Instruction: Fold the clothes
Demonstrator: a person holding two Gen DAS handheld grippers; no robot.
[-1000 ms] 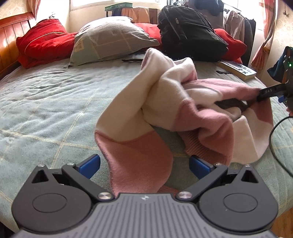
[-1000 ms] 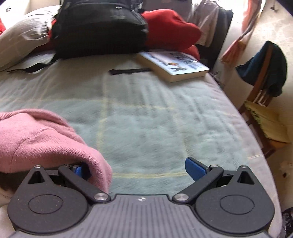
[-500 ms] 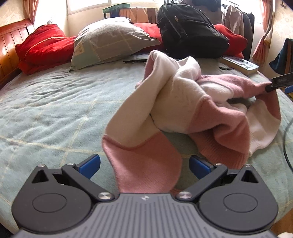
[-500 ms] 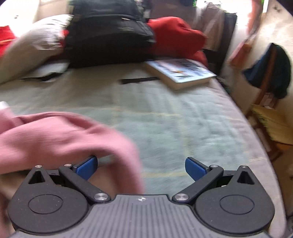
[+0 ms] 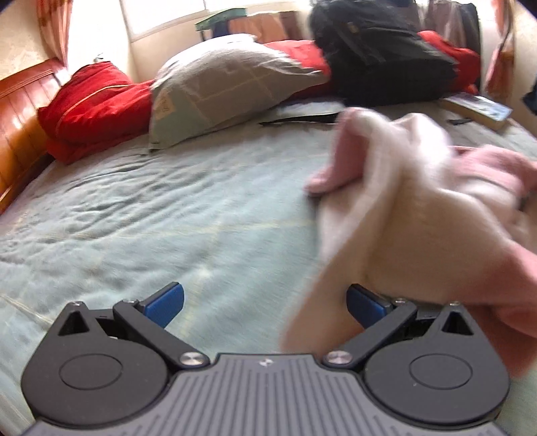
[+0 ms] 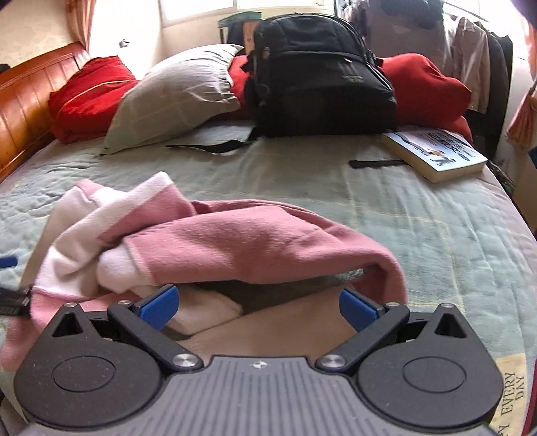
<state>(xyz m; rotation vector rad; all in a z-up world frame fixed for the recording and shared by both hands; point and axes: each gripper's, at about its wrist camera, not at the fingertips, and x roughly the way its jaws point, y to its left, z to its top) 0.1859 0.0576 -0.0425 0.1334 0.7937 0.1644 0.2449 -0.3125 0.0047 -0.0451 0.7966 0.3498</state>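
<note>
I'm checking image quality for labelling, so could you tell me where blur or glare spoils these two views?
Left wrist: the pink and white sweater is motion-smeared, the window blown out. Right wrist: sharper, sweater folds readable, the book crisp, window glare again at top.

Left gripper (image 5: 265,302): jaws spread wide, blue fingertips (image 5: 166,299) well apart at lower centre of its own view. Fabric lies against the right-hand fingertip; nothing is clamped between the two. The view is motion-blurred.

Right gripper (image 6: 256,303): jaws likewise spread wide, blue fingertips (image 6: 355,309) apart at lower centre of its own view, with cloth draped over and between them, none pinched. A dark and blue part, apparently of the left gripper, shows at the left edge of the right wrist view.
</note>
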